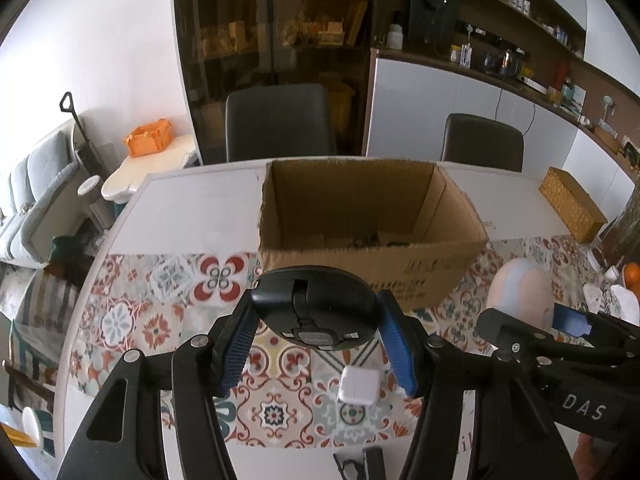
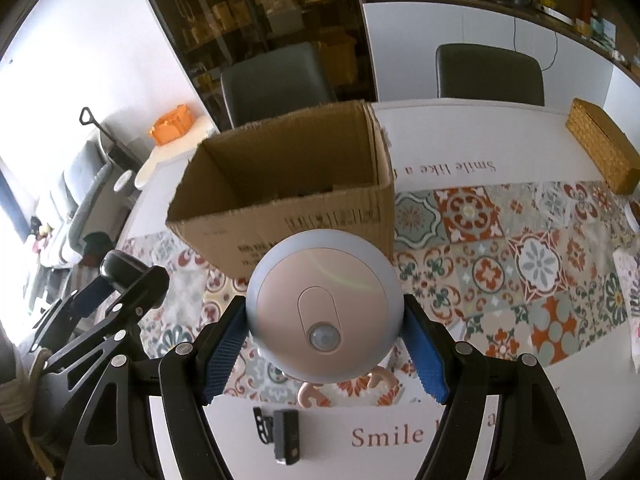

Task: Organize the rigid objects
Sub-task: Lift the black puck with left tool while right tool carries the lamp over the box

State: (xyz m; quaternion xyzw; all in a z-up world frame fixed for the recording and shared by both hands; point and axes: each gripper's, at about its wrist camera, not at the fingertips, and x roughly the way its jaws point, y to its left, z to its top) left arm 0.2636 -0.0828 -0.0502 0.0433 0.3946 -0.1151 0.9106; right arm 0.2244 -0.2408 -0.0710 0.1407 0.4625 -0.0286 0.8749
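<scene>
My left gripper (image 1: pixel 316 312) is shut on a black round device (image 1: pixel 316 304), held above the patterned table mat in front of the open cardboard box (image 1: pixel 368 264). My right gripper (image 2: pixel 324 312) is shut on a round pink and grey sensor light (image 2: pixel 324 304), held just in front of the box (image 2: pixel 288 184). The sensor light also shows in the left wrist view (image 1: pixel 520 292), and the left gripper with the black device in the right wrist view (image 2: pixel 120 272). A white cube charger (image 1: pixel 357 389) lies on the mat below my left gripper. A small black gadget (image 2: pixel 286 436) lies on the table.
A woven basket (image 1: pixel 572 204) stands at the table's far right, and shows in the right wrist view (image 2: pixel 604 152). Two dark chairs (image 1: pixel 280 120) stand behind the table. A pink hook-shaped item (image 2: pixel 312 392) lies under the sensor light. The box holds several small items.
</scene>
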